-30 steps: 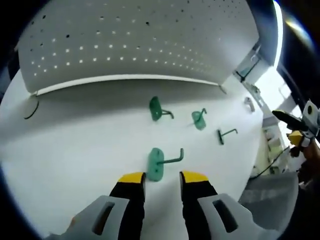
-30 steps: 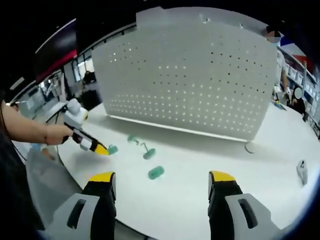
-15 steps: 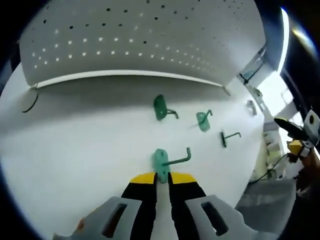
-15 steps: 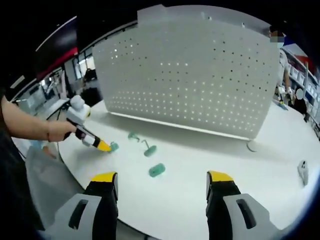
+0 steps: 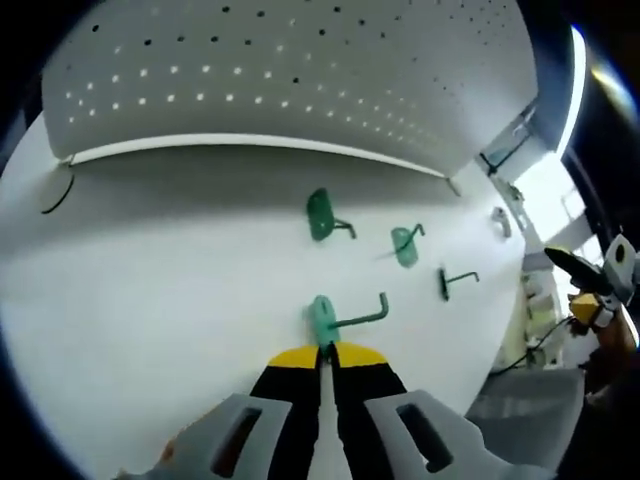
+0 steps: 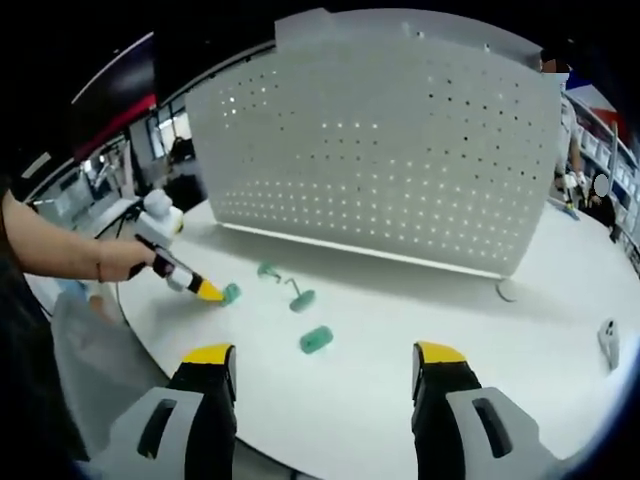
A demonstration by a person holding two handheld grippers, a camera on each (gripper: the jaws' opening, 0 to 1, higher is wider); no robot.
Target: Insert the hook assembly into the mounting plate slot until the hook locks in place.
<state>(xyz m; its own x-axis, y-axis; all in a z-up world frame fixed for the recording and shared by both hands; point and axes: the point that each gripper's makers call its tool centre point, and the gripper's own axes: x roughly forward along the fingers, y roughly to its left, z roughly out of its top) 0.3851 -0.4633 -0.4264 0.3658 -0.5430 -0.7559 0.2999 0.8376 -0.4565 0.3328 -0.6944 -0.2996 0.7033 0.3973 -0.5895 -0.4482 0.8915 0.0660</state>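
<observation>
Our left gripper (image 5: 322,352) pinches the nearest green hook's (image 5: 330,320) base, bare white table (image 5: 150,270) leftward, while our right gripper (image 6: 322,362) hangs wide open.

Both views are bright and fairly sharp; light shines through the pegboard (image 6: 380,160) holes, soft shadow lies beneath it, and fisheye bending curves the edges.

no legible text, labels, brand marks or numbers on any surface, perforated panel (image 6: 380,160) blank, green hooks (image 5: 322,320) unmarked, table (image 6: 400,330) unmarked
</observation>
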